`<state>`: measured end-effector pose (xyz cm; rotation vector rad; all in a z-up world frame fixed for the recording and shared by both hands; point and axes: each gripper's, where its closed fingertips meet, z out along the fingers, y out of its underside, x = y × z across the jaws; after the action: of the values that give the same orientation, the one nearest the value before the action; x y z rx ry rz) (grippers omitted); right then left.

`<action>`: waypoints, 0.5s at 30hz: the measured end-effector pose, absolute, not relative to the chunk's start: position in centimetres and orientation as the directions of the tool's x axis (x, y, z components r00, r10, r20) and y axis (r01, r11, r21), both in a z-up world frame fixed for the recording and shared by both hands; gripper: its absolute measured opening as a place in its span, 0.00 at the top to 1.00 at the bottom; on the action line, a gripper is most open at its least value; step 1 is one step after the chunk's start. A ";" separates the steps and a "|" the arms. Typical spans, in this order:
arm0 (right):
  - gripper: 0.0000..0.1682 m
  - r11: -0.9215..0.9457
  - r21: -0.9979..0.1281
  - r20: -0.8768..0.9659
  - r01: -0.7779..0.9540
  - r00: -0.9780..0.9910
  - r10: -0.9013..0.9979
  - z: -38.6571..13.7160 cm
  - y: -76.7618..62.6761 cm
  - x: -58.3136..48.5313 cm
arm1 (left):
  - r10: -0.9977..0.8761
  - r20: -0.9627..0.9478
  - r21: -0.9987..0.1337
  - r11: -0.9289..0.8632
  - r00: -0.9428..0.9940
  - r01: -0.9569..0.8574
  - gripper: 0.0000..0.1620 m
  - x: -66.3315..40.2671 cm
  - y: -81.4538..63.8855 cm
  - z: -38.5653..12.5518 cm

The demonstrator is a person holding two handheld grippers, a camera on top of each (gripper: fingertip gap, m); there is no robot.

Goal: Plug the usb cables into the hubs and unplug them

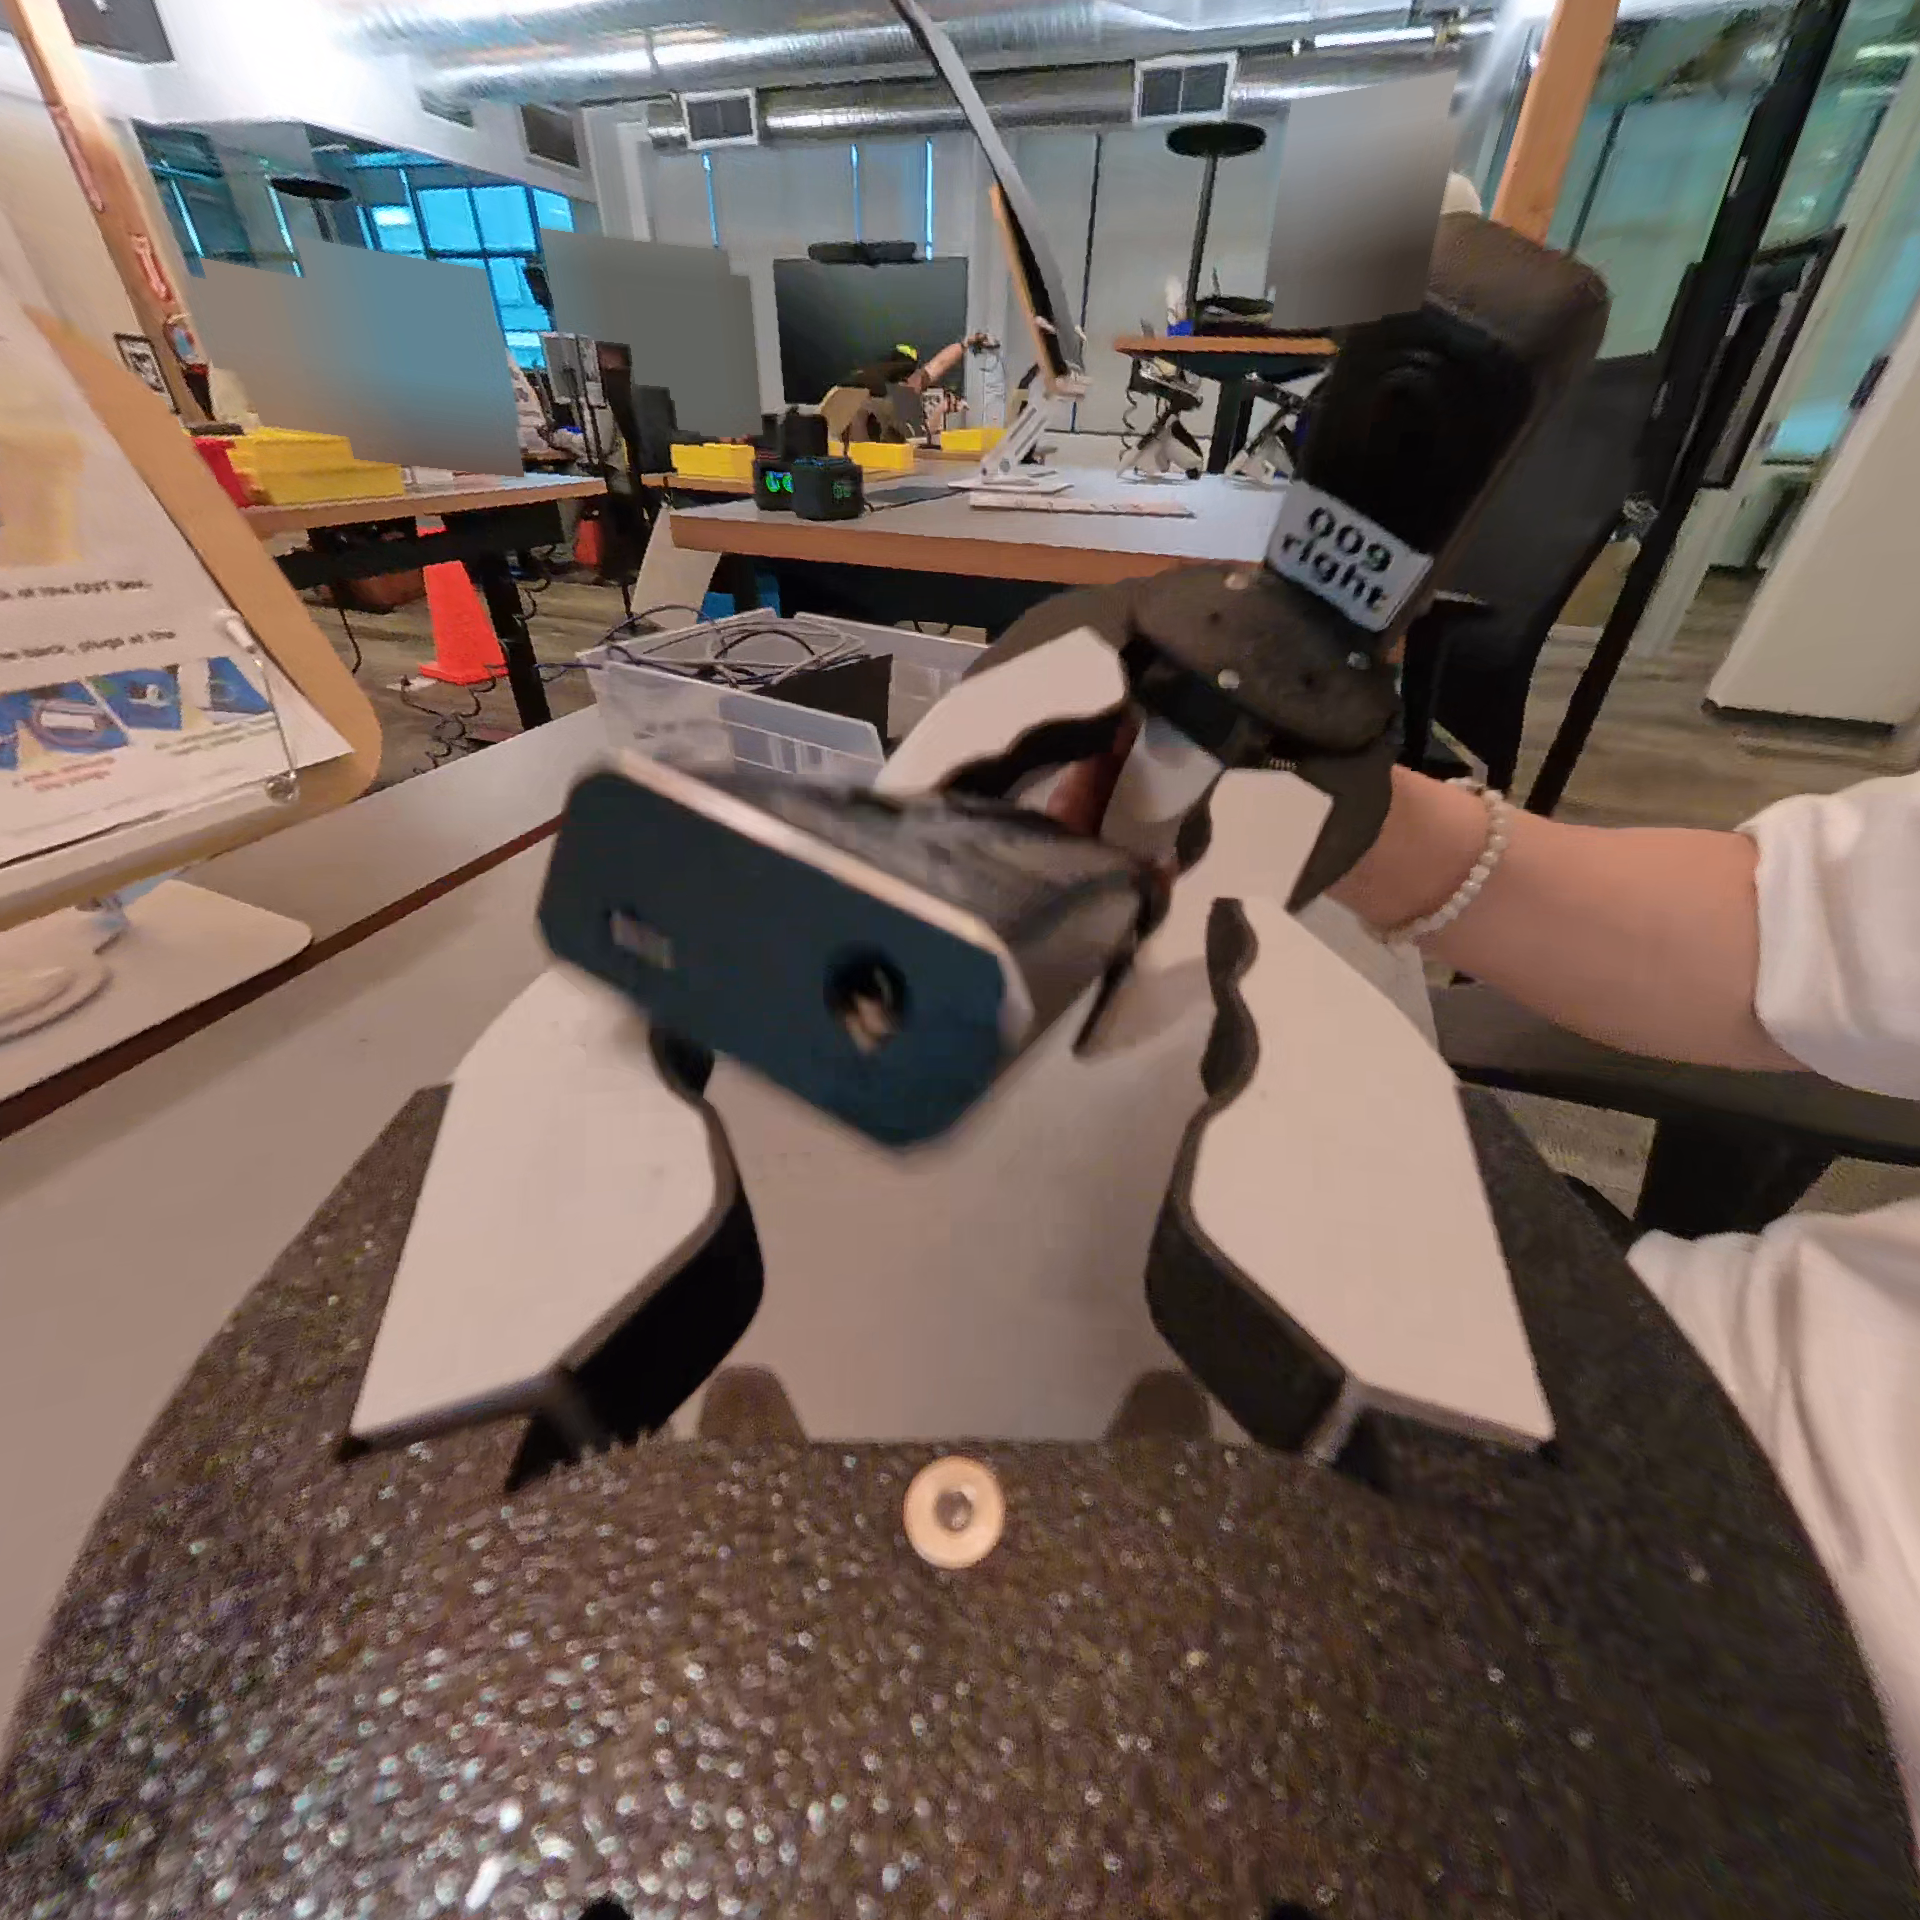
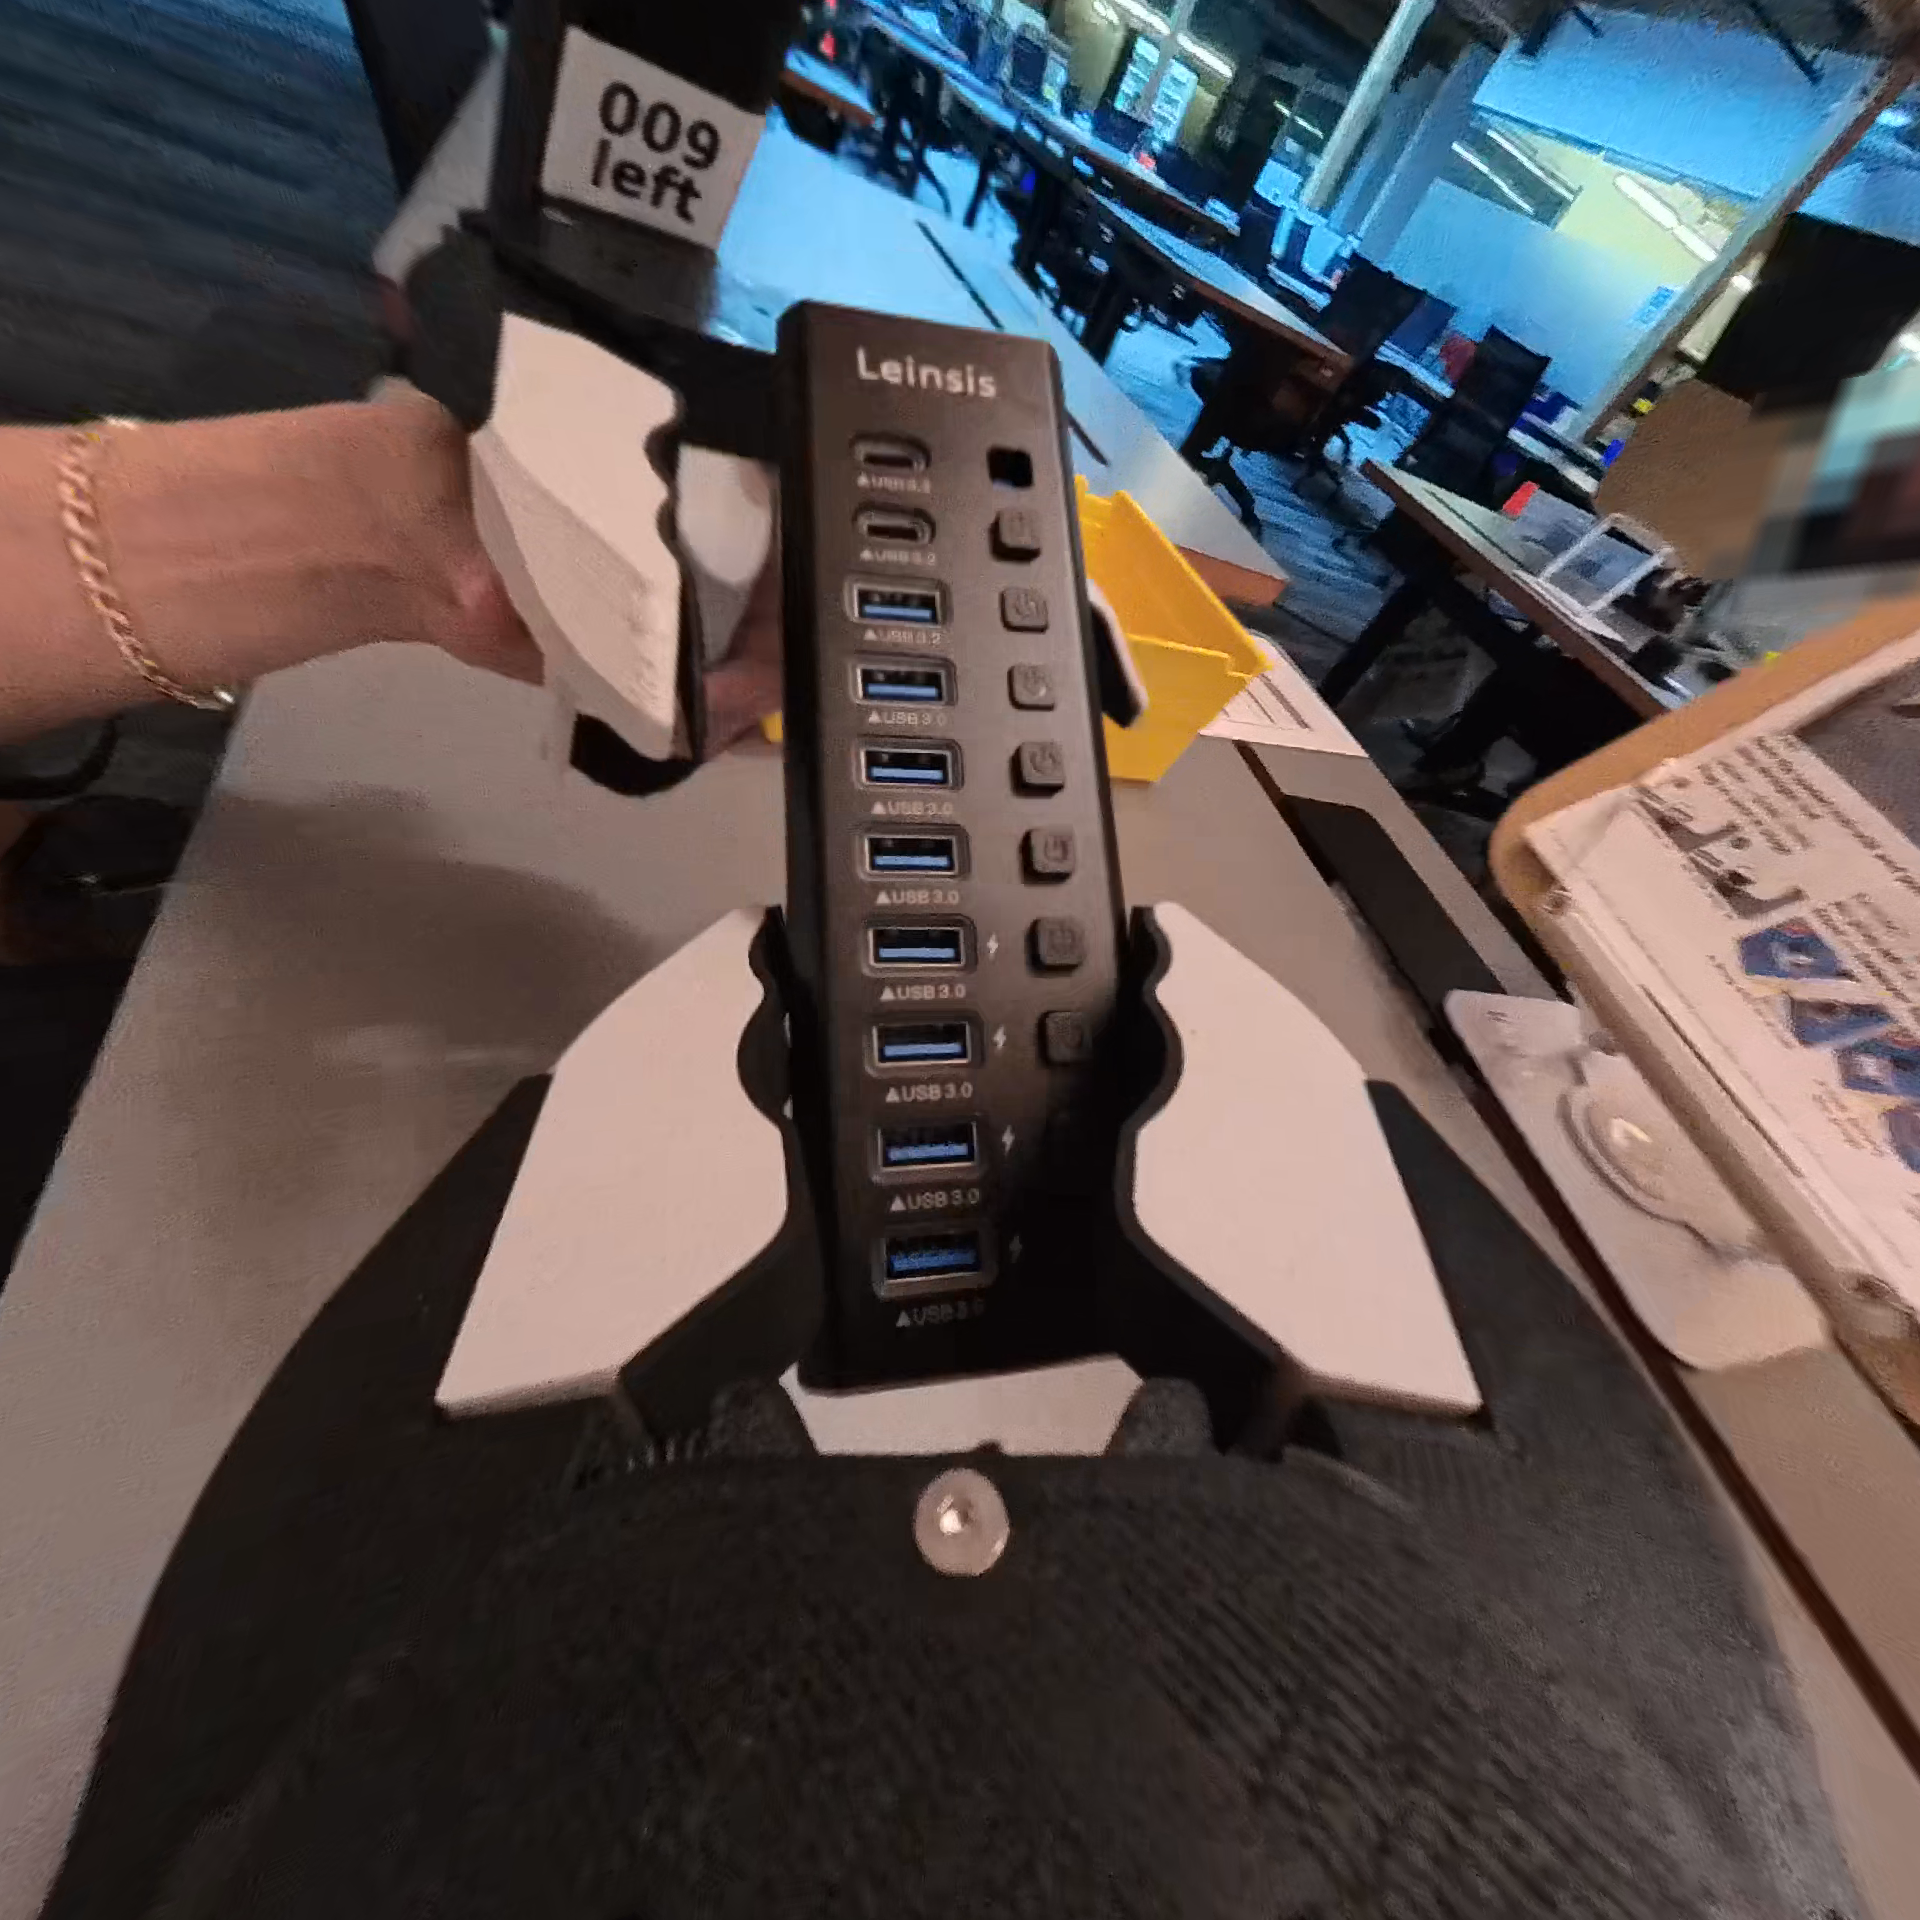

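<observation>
The right gripper (image 2: 956, 1039) has its fingers clamped on the lower sides of a long black USB hub (image 2: 925, 831), holding it up above the grey tabletop (image 2: 364, 935). The left gripper (image 1: 935, 987) sits at the hub's far end, fingers spread open around it.

The long black USB hub (image 2: 935, 831) looks like matt plastic with glossy blue ports. Right hand-held gripper (image 2: 951, 1039) fingers (image 2: 644, 1174) are smooth white plates over rough speckled black plastic. Beneath lies a smooth grey surface (image 2: 343, 935).
</observation>
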<state>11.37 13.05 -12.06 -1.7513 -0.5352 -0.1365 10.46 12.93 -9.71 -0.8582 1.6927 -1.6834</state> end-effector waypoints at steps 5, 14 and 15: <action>0.62 -0.254 -0.821 0.505 0.512 0.858 0.096 -9.2 8.2 18.6 | -0.783 0.037 -0.994 -0.090 -0.621 0.054 0.46 10.2 13.3 -8.6; 0.62 -0.786 -0.447 0.740 0.426 0.670 -0.058 -7.5 -7.1 39.2 | -0.791 0.059 -0.997 -0.079 -0.610 0.006 0.51 10.3 14.6 -9.8; 0.62 -0.816 -0.427 0.732 0.389 0.678 -0.060 -8.0 -8.7 41.0 | -0.791 0.063 -0.997 -0.079 -0.608 0.001 0.51 10.3 14.7 -9.9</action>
<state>40.97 -8.73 -8.00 -2.3222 -0.2522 -1.0407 10.31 14.69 -9.86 -0.8621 1.6144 -1.7487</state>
